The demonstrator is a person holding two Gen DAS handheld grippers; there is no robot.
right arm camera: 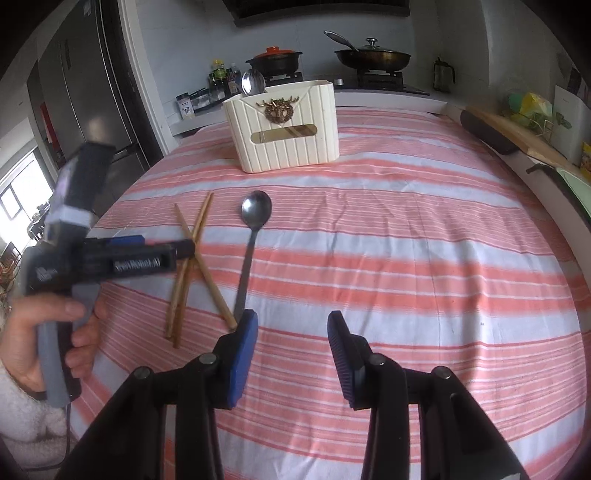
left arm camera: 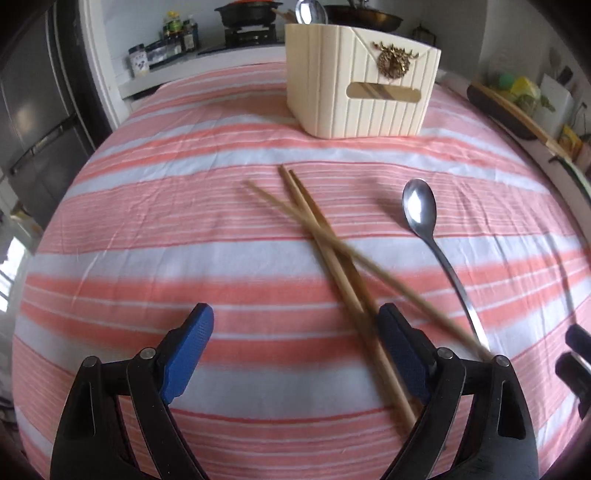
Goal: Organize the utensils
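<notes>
Three wooden chopsticks [left arm camera: 325,251] lie crossed on the striped cloth, two side by side and one across them. A metal spoon [left arm camera: 419,206] lies to their right. My left gripper [left arm camera: 295,332] is open wide just above the cloth; the chopsticks' near ends run beside its right pad [left arm camera: 402,354]. The right wrist view shows the left gripper [right arm camera: 177,251] from the side, over the chopsticks [right arm camera: 192,258], held by a hand [right arm camera: 44,343]. My right gripper [right arm camera: 291,328] is open with only cloth between its fingers. The handle end of the spoon [right arm camera: 255,218] lies by its left fingertip [right arm camera: 245,332].
A cream ribbed utensil holder [left arm camera: 362,85] stands at the back of the table with a spoon [left arm camera: 312,13] in it. Behind are a stove with pans [right arm camera: 373,55], jars and a fridge [right arm camera: 92,103]. A cutting board [right arm camera: 517,136] lies along the right edge.
</notes>
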